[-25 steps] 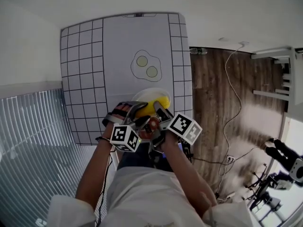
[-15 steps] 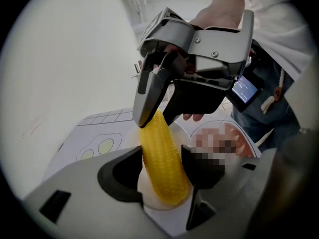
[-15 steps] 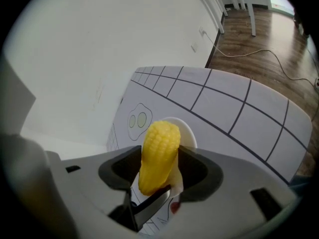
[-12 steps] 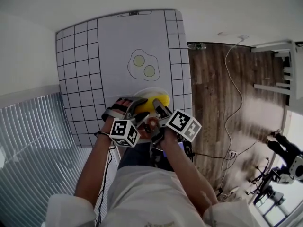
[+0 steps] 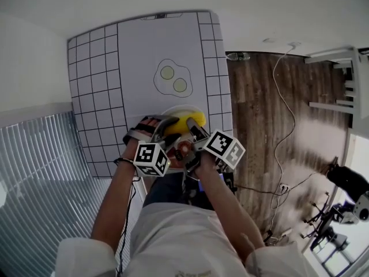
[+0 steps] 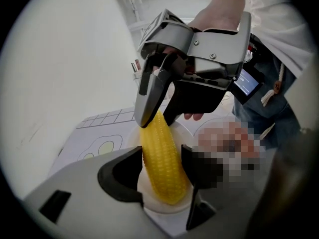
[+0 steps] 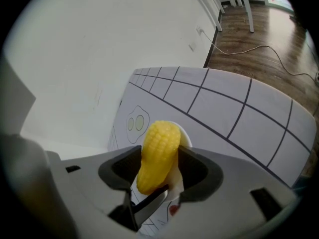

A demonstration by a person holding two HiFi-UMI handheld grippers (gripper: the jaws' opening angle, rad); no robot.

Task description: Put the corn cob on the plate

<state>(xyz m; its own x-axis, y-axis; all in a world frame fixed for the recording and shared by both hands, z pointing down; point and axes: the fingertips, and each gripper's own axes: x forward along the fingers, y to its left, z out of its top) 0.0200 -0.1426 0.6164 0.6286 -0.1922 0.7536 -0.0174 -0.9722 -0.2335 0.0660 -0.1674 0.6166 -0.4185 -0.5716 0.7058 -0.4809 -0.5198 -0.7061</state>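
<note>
The left gripper (image 6: 162, 166) and right gripper (image 7: 159, 166) are both squeezing the corn cob (image 6: 160, 153). It is looking light, hard and bumpy, so I'd grab its fat middle.

A yellow corn cob (image 5: 184, 122) sits over a white plate (image 5: 185, 109) at the near edge of the table (image 5: 92, 85), which is covered by a gridded mat. The left gripper (image 5: 167, 124) and the right gripper (image 5: 194, 129) meet at the cob from the near side. A fried-egg drawing (image 5: 173, 78) lies farther out on the mat. A wooden floor (image 5: 259, 114) runs along the right.
</note>
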